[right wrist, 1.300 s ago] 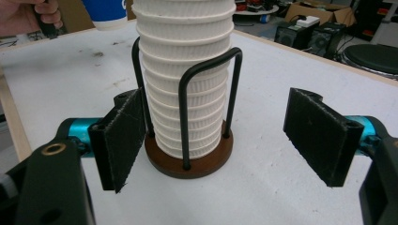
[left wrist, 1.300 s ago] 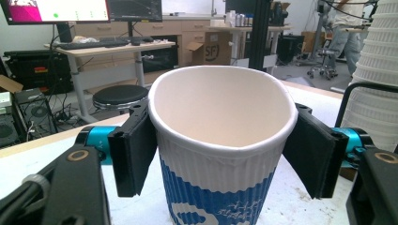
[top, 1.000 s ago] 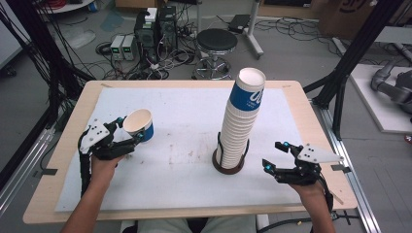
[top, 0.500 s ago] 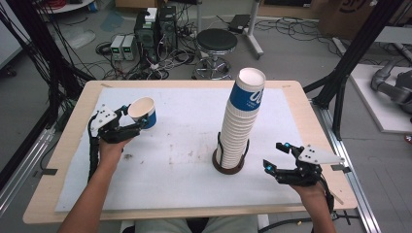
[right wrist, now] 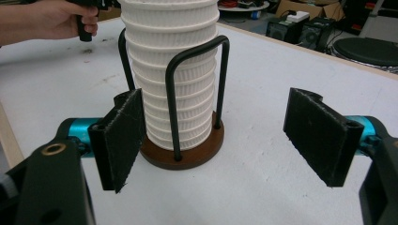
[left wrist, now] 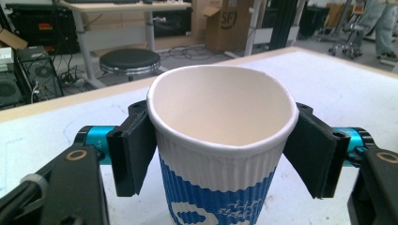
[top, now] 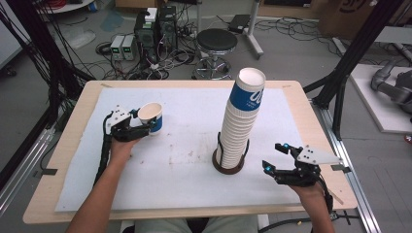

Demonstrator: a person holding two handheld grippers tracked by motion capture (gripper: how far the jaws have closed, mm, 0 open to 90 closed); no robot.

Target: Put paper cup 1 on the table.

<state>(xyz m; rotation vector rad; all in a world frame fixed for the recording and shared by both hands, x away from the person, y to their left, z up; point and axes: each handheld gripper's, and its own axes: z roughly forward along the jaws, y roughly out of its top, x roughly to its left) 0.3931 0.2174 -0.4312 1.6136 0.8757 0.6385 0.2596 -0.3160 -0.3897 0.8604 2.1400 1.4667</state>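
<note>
One paper cup (left wrist: 220, 154) sits between my left gripper (top: 138, 127)'s jaws, gripped just under its rim; the rim bows out of round, so the thin wall is soft and crushes easily. It's light, and I judge a gentle hold near the stiffer rolled rim is best. It's well to the left of the cup stack (top: 240, 121). My right gripper (top: 277, 155), near the stack's holder (right wrist: 180, 152), has its jaws wide apart with nothing between them.

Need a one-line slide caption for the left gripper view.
Left gripper grips an upright blue-and-white paper cup just below its rim, above the white table cover.
</note>
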